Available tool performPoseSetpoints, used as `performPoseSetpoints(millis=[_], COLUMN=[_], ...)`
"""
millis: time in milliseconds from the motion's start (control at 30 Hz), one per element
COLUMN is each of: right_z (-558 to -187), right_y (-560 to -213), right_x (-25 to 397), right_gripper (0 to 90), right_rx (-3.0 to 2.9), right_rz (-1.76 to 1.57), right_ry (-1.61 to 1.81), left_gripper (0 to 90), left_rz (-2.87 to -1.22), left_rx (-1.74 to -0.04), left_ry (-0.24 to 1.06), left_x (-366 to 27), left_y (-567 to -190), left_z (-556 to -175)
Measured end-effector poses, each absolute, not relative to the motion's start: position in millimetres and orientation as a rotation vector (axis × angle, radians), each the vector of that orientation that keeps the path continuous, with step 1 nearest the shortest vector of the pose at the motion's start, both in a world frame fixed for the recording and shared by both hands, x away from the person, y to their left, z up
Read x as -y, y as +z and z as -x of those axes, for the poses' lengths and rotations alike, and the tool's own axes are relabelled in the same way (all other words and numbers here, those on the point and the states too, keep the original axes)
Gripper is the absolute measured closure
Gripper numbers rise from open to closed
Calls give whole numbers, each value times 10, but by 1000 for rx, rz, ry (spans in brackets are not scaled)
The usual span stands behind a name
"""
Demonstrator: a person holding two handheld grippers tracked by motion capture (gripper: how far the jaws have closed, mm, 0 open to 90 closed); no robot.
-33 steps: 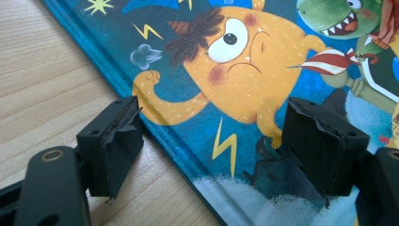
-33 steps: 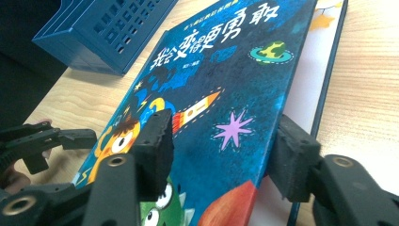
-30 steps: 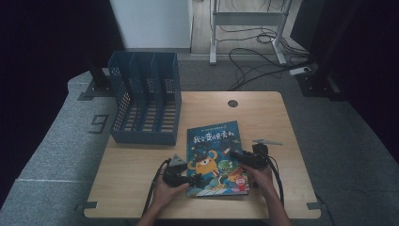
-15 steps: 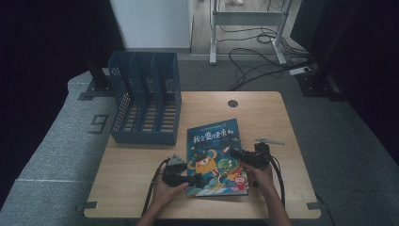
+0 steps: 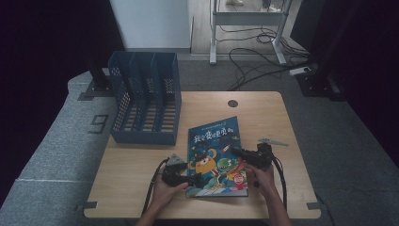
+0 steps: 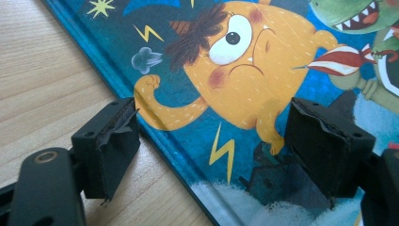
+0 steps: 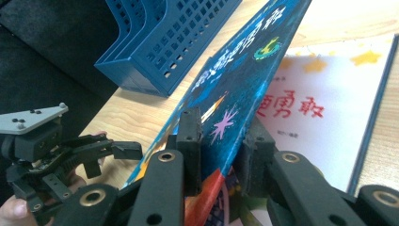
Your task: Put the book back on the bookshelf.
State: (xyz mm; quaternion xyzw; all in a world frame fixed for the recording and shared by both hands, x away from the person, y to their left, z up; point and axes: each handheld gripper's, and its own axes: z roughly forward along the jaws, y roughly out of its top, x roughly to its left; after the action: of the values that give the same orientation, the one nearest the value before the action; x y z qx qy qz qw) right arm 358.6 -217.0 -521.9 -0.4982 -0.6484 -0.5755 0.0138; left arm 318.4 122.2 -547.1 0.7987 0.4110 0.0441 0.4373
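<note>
Near the table's (image 5: 141,160) front edge, my right claw (image 7: 221,141) is now clamped on the picture book's (image 5: 216,153) front cover and has lifted it off the title page since a second ago, left claw (image 6: 211,136) spread over the spine edge, so opening has started.

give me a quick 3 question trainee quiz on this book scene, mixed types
1. True or false: the right gripper has the book cover between its jaws.
2. The left gripper is: A open, B shut on the book.
3. Fill in: the blue file rack stands at the table's far ____ corner.

Key: 1 true; 2 A; 3 left.
</note>
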Motion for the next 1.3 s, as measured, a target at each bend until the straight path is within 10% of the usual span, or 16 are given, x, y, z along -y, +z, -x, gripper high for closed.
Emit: performPoseSetpoints(millis=[1300], right_z=[-3297], right_y=[-4961], right_x=[2119], right_gripper=[735], right_rx=[2148], right_rz=[1392], right_ry=[-2041], left_gripper=[177], left_rz=[-1888], left_rx=[-1050], left_ry=[48], left_x=[-1282], left_y=[-5317], left_z=[-3469])
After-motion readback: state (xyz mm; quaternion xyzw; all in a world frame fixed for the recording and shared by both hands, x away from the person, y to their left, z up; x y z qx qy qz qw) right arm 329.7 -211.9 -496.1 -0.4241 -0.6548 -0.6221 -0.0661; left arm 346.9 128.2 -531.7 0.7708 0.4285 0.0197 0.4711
